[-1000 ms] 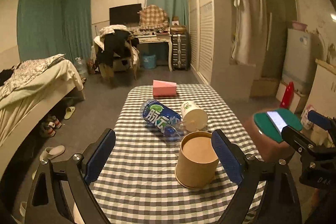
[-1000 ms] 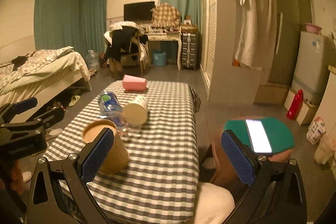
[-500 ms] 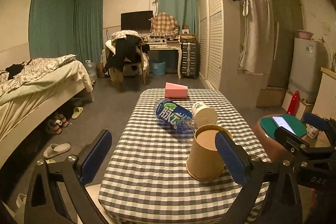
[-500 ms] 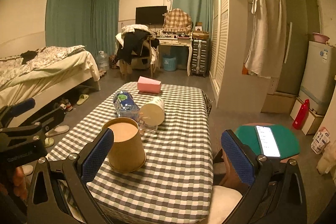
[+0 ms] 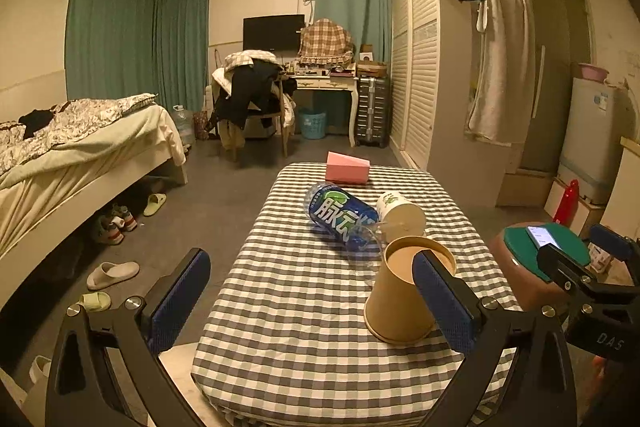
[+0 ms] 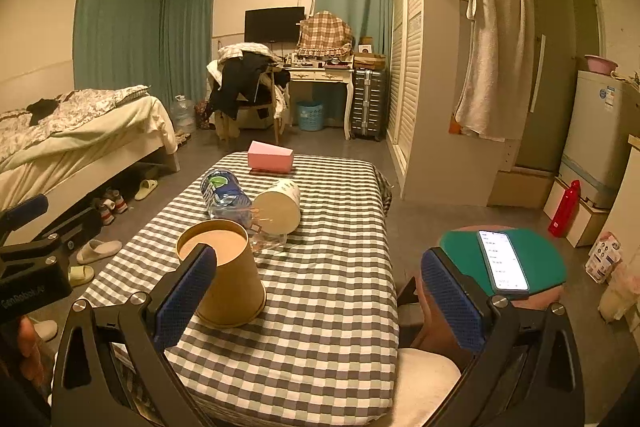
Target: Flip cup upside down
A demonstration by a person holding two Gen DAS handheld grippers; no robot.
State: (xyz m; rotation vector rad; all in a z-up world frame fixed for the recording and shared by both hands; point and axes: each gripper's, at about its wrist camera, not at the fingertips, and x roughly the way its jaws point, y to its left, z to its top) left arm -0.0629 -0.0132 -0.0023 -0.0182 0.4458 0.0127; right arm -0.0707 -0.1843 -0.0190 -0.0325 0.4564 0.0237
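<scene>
A tan paper cup [image 5: 400,299] stands upside down, wide rim on the checked tablecloth [image 5: 300,307], its flat base facing up. It also shows in the right wrist view [image 6: 224,279]. My left gripper [image 5: 312,299] is open and empty, held back from the table's near end, the cup just behind its right finger. My right gripper [image 6: 320,295] is open and empty over the table's near right side, the cup behind its left finger. Each gripper shows at the edge of the other's view.
A blue-labelled plastic bottle [image 5: 340,217] and a white paper cup [image 5: 400,213] lie on their sides mid-table, a pink box [image 5: 347,167] at the far end. A stool with a green top and a phone [image 6: 502,263] stands right of the table. A bed is left.
Both grippers have drawn back and up from the table, so the cup and table look smaller and farther. The cup stays upside down where it was.
</scene>
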